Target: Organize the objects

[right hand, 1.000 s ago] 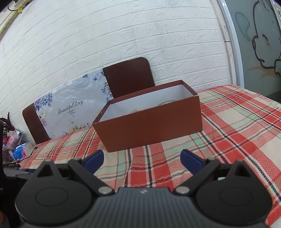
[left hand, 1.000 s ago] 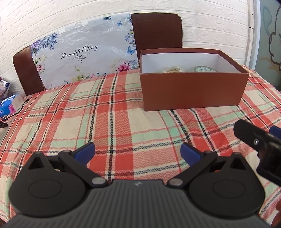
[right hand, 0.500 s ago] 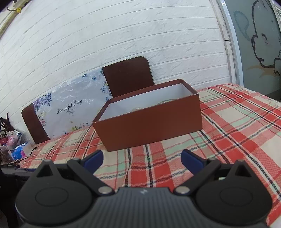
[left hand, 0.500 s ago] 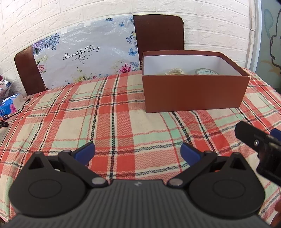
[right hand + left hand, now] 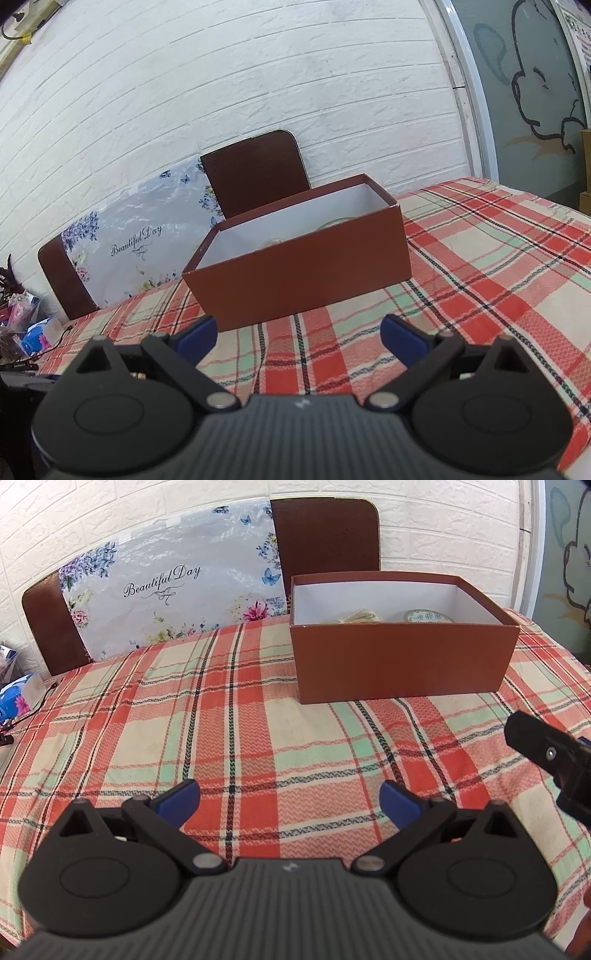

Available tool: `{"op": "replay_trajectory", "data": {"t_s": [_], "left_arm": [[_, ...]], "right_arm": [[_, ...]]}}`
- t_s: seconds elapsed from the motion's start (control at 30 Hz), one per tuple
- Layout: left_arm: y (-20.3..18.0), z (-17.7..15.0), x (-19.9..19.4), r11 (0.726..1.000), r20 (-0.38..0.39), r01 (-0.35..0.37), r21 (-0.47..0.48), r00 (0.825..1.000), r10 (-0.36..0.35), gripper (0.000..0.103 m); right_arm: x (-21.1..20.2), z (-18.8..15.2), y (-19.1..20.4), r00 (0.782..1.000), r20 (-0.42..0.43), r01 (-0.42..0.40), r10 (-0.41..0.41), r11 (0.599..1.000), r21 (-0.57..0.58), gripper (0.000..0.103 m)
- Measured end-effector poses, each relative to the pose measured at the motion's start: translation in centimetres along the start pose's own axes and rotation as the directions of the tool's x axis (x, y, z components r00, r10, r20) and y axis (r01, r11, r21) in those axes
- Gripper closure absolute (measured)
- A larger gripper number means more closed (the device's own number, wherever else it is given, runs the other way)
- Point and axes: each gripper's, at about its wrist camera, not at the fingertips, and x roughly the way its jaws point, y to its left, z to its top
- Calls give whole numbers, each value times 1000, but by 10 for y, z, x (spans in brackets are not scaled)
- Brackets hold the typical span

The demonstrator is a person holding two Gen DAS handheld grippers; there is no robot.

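Box (image 5: 402,664) sits open at the far right of the plaid tablecloth (image 5: 229,716), already holding a patterned dish (image 5: 426,616) and a pale bundle (image 5: 360,617). Left gripper (image 5: 288,799) spread wide, empty, hovering over bare cloth. Right wrist view: right gripper (image 5: 297,334) also wide, empty, facing box. White brick wall (image 5: 258,74) and chair (image 5: 255,173) behind; likely finished.

A reddish-brown box (image 5: 399,664) with a white inside sat on a red, cream and mint-green plaid tablecloth (image 5: 236,723). Behind it stood a white brick wall (image 5: 221,92) and dark brown chairs (image 5: 328,535).
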Motion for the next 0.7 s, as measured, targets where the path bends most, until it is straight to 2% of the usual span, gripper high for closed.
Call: {"op": "replay_trajectory", "data": {"t_s": [0.7], "left_arm": [[1,0,2,1000,-16,5,2,1000,-5,0]], "right_arm": [[4,-4,-3,1000,-16,11,-11,1000,13,4]]}}
